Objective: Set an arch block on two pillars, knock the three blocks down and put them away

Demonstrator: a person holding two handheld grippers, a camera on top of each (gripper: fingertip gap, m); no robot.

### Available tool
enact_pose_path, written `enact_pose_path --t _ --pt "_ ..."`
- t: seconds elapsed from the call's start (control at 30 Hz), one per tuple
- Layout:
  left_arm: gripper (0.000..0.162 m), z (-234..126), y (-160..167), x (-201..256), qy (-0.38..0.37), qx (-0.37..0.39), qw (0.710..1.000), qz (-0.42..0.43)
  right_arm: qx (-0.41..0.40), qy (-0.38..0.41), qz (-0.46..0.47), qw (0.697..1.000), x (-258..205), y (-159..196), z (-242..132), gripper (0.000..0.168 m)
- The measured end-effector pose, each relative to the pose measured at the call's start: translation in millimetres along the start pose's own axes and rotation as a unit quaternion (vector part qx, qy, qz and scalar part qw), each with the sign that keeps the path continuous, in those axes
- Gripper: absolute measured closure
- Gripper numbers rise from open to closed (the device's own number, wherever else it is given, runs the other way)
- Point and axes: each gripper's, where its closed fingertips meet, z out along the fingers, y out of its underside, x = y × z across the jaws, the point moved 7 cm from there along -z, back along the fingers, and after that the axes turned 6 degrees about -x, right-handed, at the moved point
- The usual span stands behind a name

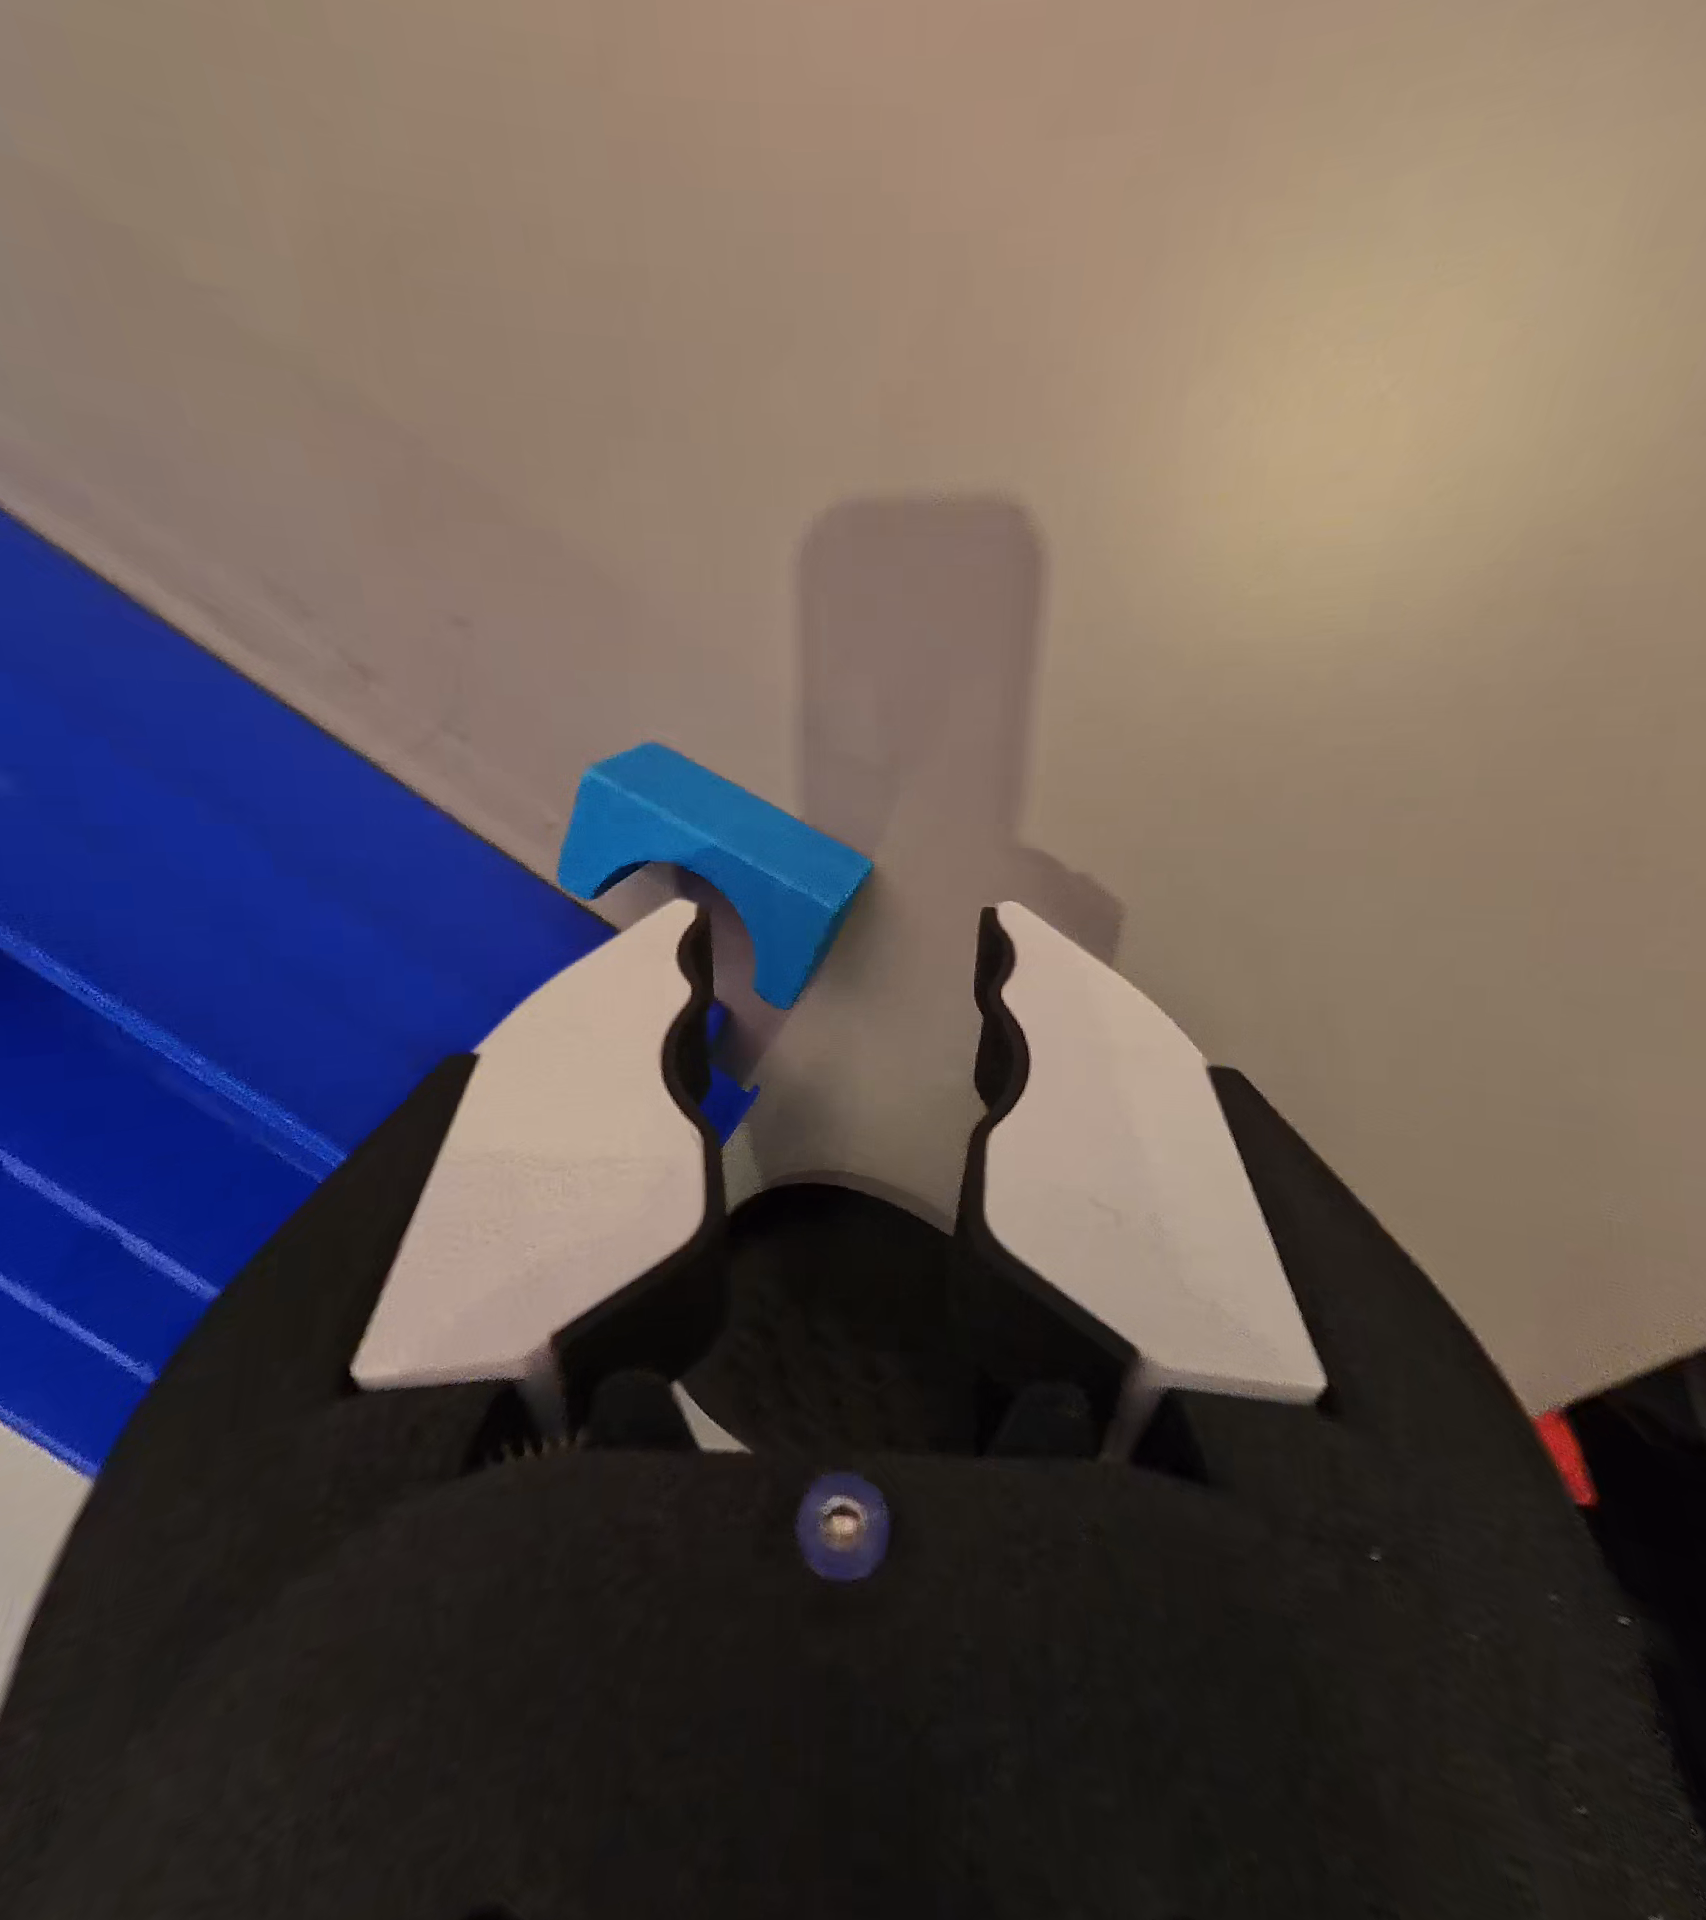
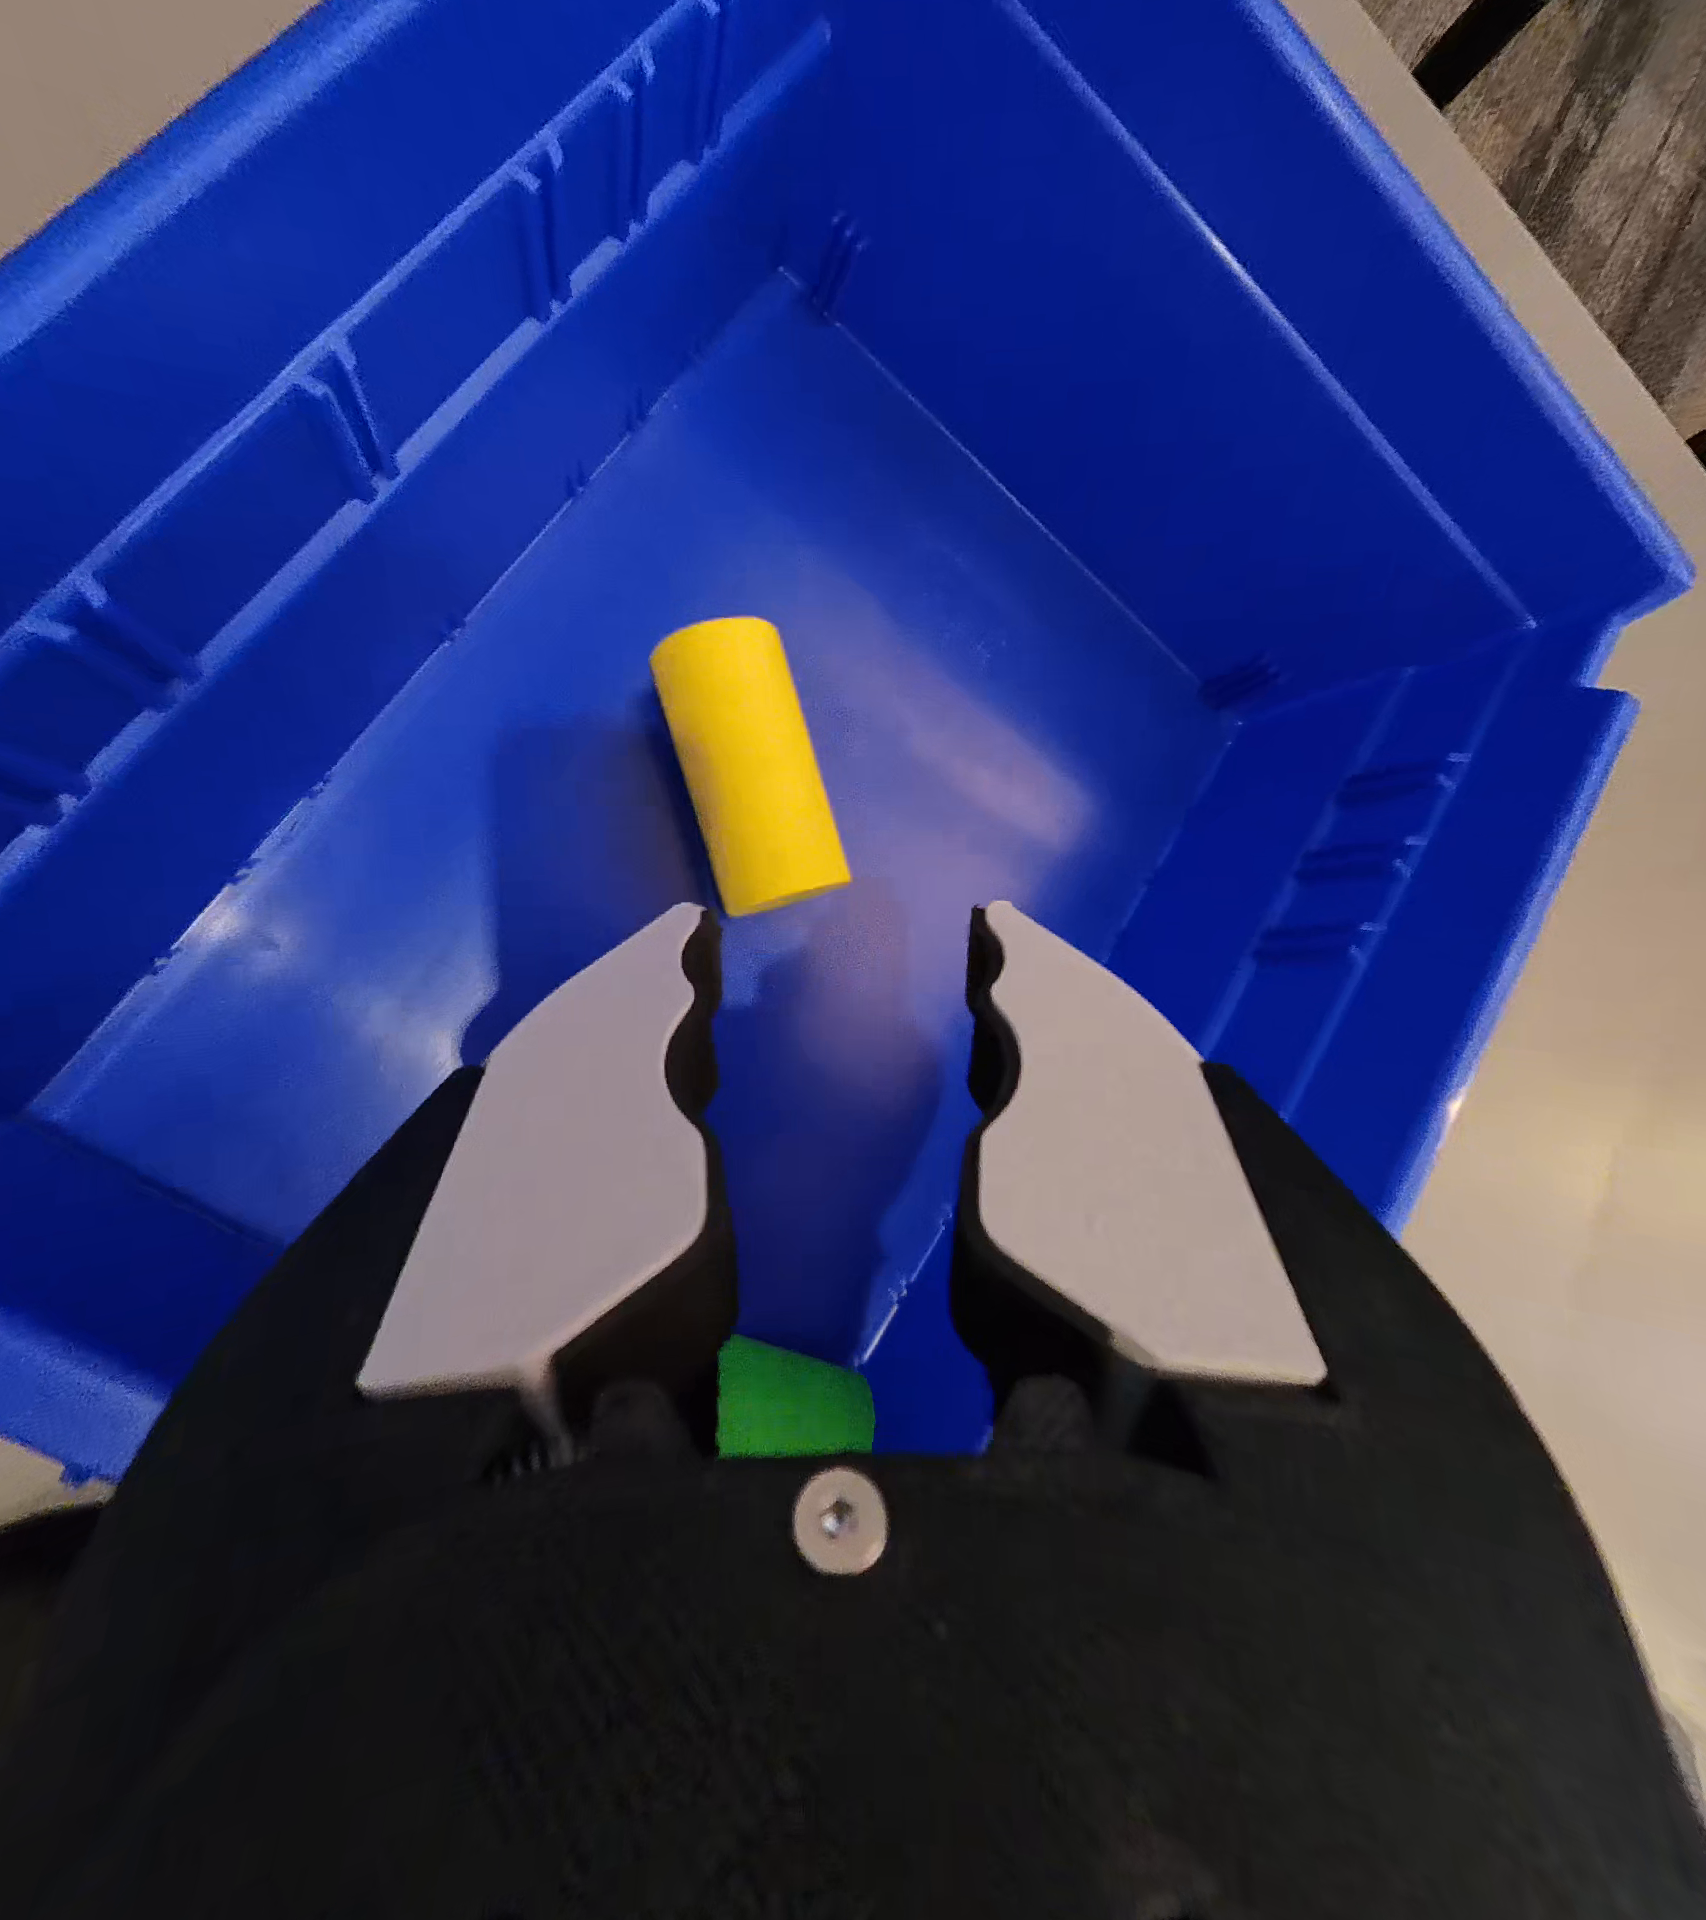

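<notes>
Arch block: light blue plastic arch, matte, lying on the table beside the bin's outer wall, just ahead of the left fingertip.
Pillars: yellow cylinder lying on the bin floor; green block at the bin's near end, partly hidden.
Left gripper: spread, empty.
Right gripper: spread, empty, above the bin.
Bin: deep blue ribbed plastic bin.
Surface: smooth pale beige table; dark flooring beyond its edge.

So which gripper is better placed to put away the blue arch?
Left, probably. The left gripper is open just short of the arch on the table beside the bin. The right gripper hangs open over the bin, away from it.
</notes>
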Motion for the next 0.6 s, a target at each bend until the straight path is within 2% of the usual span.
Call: enact_pose_path --t 0.13,0.23,0.37,0.47,0.6 --pt "0.110 17 -4 -11 -0.055 -0.040 0.992 -0.107 0.013 -0.008 0.001 1.000 -1 5 -6 0.121" --pt "0.113 24 -5 -14 -0.061 -0.046 0.981 -0.179 0.026 -0.020 0.004 0.999 -4 6 -8 0.120" --pt "0.109 37 -2 -13 -0.044 -0.062 0.965 -0.252 0.024 -0.027 -0.009 0.999 -10 9 -9 0.121" --pt "0.109 43 0 -14 -0.049 -0.082 0.957 -0.275 0.013 -0.027 -0.025 0.999 -13 12 -9 0.121" --pt "0.131 48 3 -16 -0.073 -0.133 0.960 -0.236 0.011 -0.013 -0.034 0.999 -14 15 -14 0.121"
